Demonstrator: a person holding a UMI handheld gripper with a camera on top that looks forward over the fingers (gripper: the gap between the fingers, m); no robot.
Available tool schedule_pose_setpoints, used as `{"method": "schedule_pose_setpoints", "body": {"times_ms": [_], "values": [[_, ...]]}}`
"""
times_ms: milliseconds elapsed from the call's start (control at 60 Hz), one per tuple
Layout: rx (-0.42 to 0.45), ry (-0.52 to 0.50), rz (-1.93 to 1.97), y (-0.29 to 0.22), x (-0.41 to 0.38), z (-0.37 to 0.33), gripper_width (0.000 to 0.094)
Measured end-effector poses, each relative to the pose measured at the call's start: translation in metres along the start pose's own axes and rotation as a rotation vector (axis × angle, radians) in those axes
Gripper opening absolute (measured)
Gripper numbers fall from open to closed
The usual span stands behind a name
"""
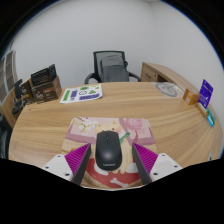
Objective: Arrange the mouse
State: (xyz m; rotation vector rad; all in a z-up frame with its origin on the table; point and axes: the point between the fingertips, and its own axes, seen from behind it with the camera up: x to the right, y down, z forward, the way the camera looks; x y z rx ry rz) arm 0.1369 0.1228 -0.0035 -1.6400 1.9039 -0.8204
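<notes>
one black, rounded computer mouse [108, 149] sits on one pastel illustrated mouse mat [108, 135] near the front edge of a light wooden desk [150, 108]. the single handheld gripper [109, 160] is spread open, its two fingers carrying magenta pads [78, 158], one at each side of the mouse; the mouse stands between them, resting on the mat, and whether the pads touch its sides cannot be told. beyond the mat, one green and white printed leaflet [82, 94] lies flat on the desk. one grey office chair [112, 67] stands behind the desk against a white wall. one dark desk organiser [40, 83] stands beside the leaflet, and one purple box [204, 94] stands at the opposite end of the desk.
</notes>
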Motion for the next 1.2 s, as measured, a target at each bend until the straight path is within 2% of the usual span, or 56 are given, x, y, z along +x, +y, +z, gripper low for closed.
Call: {"method": "schedule_pose_setpoints", "body": {"times_ms": [50,200,500,733,933,1200], "values": [[0.005,0.004,-0.008,-0.002,0.005,-0.016,0.0878],[0.005,-0.007,-0.049,0.001,0.010,-0.083,0.0870],[0.017,-0.061,-0.085,0.033,0.025,-0.271,0.0867],[0.039,-0.044,-0.095,0.063,0.050,-0.380,0.0869],[0.074,-0.041,-0.113,0.076,0.060,-0.433,0.0868],[0.076,-0.042,-0.109,0.090,0.073,-0.444,0.0867]]}}
